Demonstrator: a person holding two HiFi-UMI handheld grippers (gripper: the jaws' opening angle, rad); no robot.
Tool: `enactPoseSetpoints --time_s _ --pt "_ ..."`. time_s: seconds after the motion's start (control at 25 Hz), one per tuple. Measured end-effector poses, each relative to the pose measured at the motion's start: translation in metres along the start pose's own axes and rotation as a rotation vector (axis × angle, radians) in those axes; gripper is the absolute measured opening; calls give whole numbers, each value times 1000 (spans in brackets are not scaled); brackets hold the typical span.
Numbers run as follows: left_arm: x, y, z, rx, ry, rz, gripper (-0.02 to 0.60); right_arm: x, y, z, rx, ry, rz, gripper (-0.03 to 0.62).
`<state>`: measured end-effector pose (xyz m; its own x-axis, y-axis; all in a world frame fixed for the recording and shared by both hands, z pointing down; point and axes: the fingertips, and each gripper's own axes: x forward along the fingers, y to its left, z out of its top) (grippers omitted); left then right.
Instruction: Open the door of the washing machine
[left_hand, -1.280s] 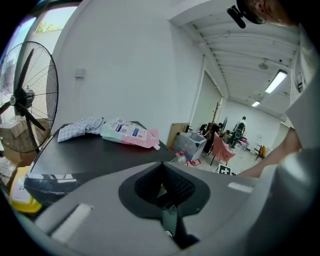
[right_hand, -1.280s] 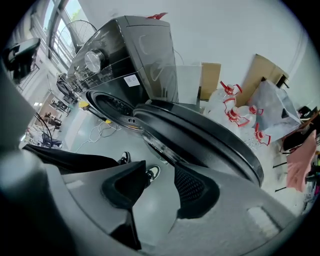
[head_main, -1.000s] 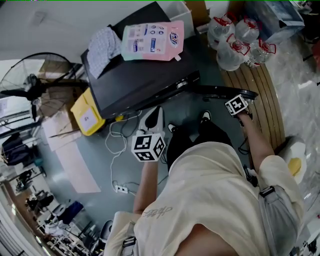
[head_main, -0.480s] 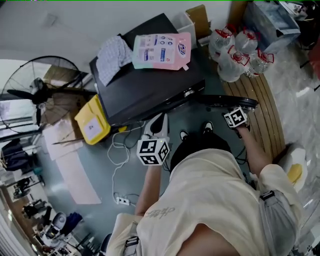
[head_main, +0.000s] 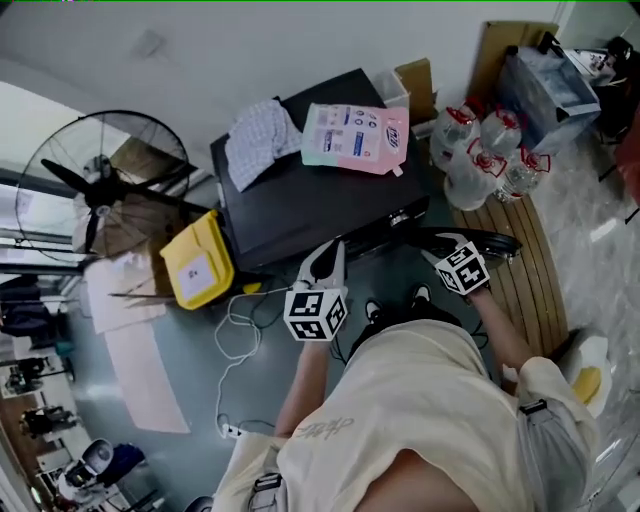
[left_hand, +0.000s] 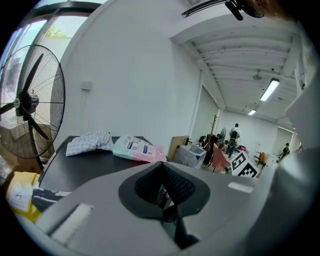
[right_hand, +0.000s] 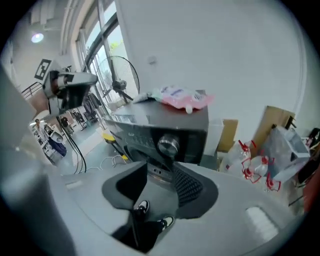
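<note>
The black washing machine (head_main: 300, 210) stands against the wall, and its dark round door (head_main: 490, 240) hangs swung open to the right. My right gripper (head_main: 442, 250) hovers just left of the door's rim without touching it. Its jaws are open and have just been closing a little, with nothing between them. In the right gripper view the right gripper (right_hand: 160, 182) faces the control panel and its knob (right_hand: 168, 145). My left gripper (head_main: 333, 246) is in front of the machine, jaws together and empty. The left gripper (left_hand: 161, 172) looks across the machine's top.
A pink pouch (head_main: 355, 135) and a checked cloth (head_main: 262, 140) lie on the machine. A standing fan (head_main: 100, 185) and a yellow box (head_main: 200, 265) are to its left. Water bottles (head_main: 480, 150) and wooden slats (head_main: 525, 250) are to its right. A white cable (head_main: 235, 330) trails on the floor.
My right gripper has lifted off the open door's rim and moved up and left toward the machine's front. The left gripper has risen a little. The door stays open.
</note>
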<state>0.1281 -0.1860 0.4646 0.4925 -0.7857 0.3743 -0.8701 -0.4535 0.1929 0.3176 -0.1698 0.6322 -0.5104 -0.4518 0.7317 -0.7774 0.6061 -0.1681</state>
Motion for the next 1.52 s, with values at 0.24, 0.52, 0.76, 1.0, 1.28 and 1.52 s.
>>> enactPoseSetpoints --time_s 0.24,0.52,0.76,1.0,1.28,1.52 --pt "-10 14 25 -19 -65 11 17 -35 33 111 -147 -243 8 153" --pt "-25 20 91 30 -203 30 18 -98 62 217 -255 -516 23 132" --pt "-37 13 138 84 -293 30 17 -146 79 269 -294 -705 12 100" --pt "-44 -4 164 117 -353 12 17 -186 92 293 -326 -837 -18 45" --pt "-47 -21 170 158 -365 -14 17 -205 93 293 -320 -894 -42 12" --pt "-47 -25 177 192 -379 -5 17 -209 85 290 -306 -903 -76 2"
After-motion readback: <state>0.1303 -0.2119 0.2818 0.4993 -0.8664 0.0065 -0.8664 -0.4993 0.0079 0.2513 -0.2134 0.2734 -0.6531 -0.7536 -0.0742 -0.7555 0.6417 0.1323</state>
